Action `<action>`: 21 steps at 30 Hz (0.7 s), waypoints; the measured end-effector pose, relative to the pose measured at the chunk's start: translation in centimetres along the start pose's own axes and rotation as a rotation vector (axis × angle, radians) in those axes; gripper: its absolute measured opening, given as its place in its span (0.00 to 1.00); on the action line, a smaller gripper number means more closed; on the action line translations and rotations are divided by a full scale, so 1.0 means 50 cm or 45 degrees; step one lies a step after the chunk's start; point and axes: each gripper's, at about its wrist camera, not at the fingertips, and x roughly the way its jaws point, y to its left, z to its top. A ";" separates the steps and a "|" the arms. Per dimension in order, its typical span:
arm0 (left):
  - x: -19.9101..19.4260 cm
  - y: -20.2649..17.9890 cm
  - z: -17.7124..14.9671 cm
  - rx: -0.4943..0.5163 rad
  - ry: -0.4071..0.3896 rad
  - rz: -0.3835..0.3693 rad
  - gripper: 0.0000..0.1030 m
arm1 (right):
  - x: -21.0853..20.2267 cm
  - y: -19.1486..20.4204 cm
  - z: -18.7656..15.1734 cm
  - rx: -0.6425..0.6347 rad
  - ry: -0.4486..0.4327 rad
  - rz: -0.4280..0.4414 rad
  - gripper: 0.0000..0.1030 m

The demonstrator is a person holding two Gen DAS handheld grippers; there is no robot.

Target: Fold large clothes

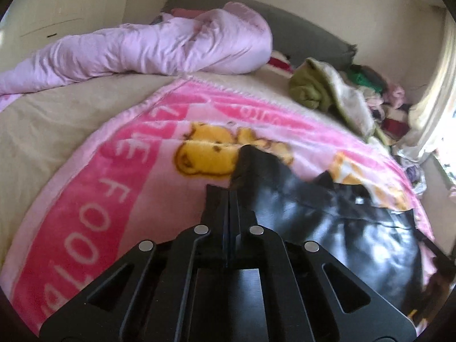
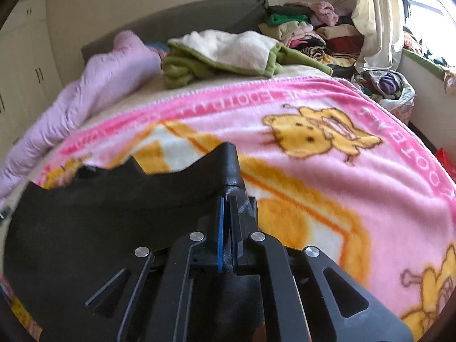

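Note:
A black, shiny, leather-like garment (image 1: 336,228) hangs between both grippers over a pink cartoon-bear blanket (image 1: 119,176). My left gripper (image 1: 229,196) is shut on the garment's left edge, and a corner of the fabric sticks up past the fingertips. In the right wrist view the garment (image 2: 94,222) spreads to the left, dull black. My right gripper (image 2: 227,202) is shut on its right edge, with a rolled hem standing up above the blue pads (image 2: 220,228). The garment's lower part is hidden behind the grippers.
The pink blanket (image 2: 356,176) covers the bed. A lilac duvet (image 1: 148,45) lies bunched at the far side. A green and white fleece (image 2: 228,54) lies near the grey headboard (image 2: 176,20). A pile of clothes (image 2: 319,31) lies by the curtain and window. Cupboards (image 1: 57,2) stand at the left.

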 end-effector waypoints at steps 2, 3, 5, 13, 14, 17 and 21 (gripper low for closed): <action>0.000 -0.012 0.001 0.021 0.009 -0.034 0.09 | -0.001 0.006 -0.004 -0.021 0.001 -0.027 0.06; -0.001 -0.016 -0.001 0.026 0.007 -0.042 0.25 | -0.001 0.007 -0.004 -0.026 0.007 -0.022 0.09; 0.014 -0.022 -0.008 0.041 0.046 -0.045 0.50 | -0.002 0.007 -0.002 -0.035 0.019 -0.022 0.19; 0.059 -0.033 -0.038 0.106 0.098 0.031 0.08 | -0.002 -0.011 0.003 -0.019 0.036 0.061 0.16; 0.044 -0.036 -0.028 0.103 0.057 0.020 0.06 | -0.011 -0.015 0.004 0.003 0.017 0.095 0.12; 0.028 -0.055 -0.015 0.161 0.002 0.037 0.05 | -0.037 -0.024 0.013 0.045 -0.077 0.131 0.09; 0.074 -0.043 -0.038 0.168 0.074 0.072 0.12 | 0.019 -0.012 0.001 0.012 0.050 0.028 0.15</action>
